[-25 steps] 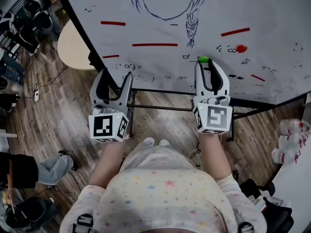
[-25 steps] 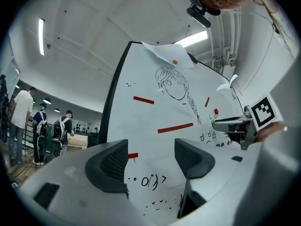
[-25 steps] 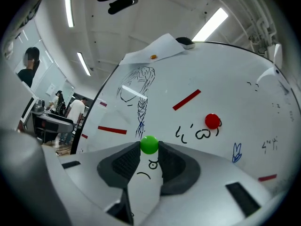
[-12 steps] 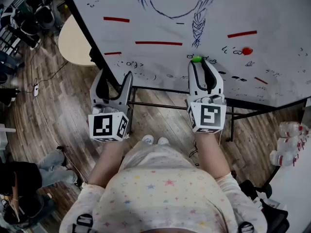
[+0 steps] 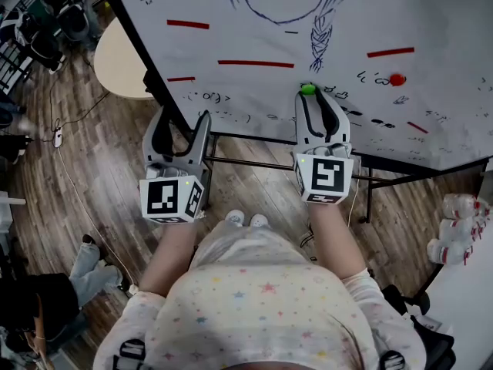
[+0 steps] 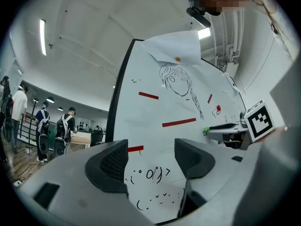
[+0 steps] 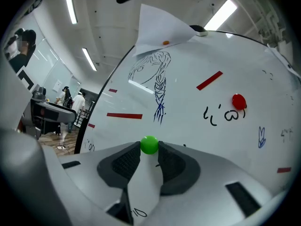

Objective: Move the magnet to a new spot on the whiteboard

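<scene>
the right gripper [image 5: 309,92] pinches the green magnet [image 7: 149,144] tight in its tips, right at the low part of the whiteboard [image 5: 439,21]. the left gripper [image 6: 150,157] is wide open and empty, by the whiteboard's lower left edge.

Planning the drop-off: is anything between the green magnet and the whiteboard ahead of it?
Nothing visible. The right gripper grips the green magnet; the whiteboard beyond carries only flat marks, with the red magnet off to the right.

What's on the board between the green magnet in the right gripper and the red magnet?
Between the green magnet and red magnet: only black marker scribbles, shown in the right gripper view.
</scene>
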Available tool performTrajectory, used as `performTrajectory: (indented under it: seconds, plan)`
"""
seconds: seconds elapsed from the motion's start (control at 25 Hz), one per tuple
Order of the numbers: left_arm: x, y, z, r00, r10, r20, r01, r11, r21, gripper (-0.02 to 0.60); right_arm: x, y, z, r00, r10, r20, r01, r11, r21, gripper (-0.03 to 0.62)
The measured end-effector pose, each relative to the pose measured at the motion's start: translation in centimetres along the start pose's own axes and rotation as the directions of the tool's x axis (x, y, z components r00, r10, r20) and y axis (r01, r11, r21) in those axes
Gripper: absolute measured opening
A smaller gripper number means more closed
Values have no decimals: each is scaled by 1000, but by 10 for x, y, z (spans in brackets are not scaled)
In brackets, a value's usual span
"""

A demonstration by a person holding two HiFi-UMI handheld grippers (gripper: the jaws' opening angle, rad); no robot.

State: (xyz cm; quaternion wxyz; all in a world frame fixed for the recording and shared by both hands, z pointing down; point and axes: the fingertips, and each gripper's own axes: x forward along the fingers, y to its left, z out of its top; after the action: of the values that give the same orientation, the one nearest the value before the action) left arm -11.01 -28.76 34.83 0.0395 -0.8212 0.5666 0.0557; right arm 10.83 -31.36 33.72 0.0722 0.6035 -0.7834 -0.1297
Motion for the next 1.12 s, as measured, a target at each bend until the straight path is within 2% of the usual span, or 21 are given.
performTrajectory:
  seconds: [1.12]
  plan:
    - [-6, 0, -3, 1000, 2, -5, -2, 1000, -4, 285, 5, 3, -5, 998, -63, 18, 64, 997, -43, 124]
